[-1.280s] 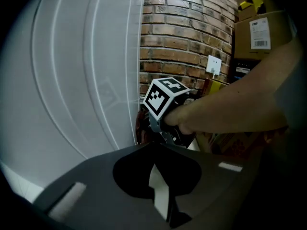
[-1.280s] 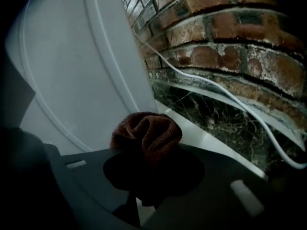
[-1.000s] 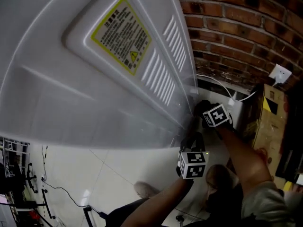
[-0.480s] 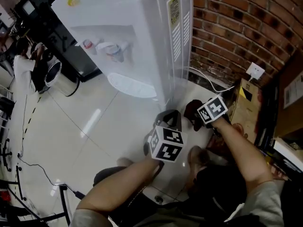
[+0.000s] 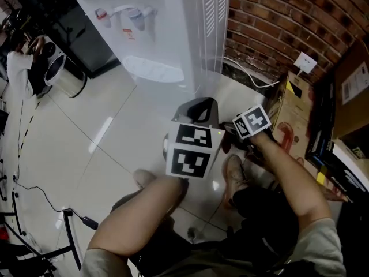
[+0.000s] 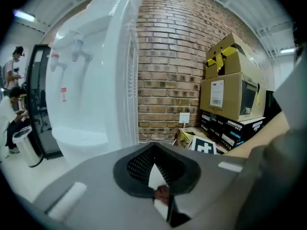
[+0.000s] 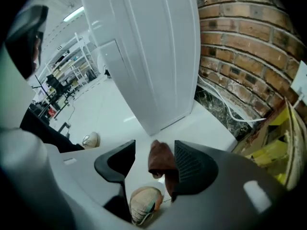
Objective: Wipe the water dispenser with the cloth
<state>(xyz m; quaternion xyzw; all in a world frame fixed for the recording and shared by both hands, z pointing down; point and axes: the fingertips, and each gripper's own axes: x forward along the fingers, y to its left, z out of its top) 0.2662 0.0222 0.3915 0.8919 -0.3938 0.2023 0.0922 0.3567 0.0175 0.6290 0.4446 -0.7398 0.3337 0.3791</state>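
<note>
Head view, left to right: the white water dispenser [image 5: 167,33] is standing at upper centre on the tiled floor [image 5: 86,126], beside the brick wall [image 5: 277,22]. The left tongs [image 5: 200,105] are pointing toward it, jaws together. The right tongs [image 7: 154,152] have just been opening; their jaws are standing apart, the brown cloth [image 7: 160,164] hanging between them against the right-hand pad. Cardboard boxes [image 5: 300,114] are sitting at far right.

White water dispenser [image 5: 179,33], rust-brown cloth [image 7: 158,161], red brick wall [image 5: 277,16], glossy white floor [image 5: 115,137].
</note>
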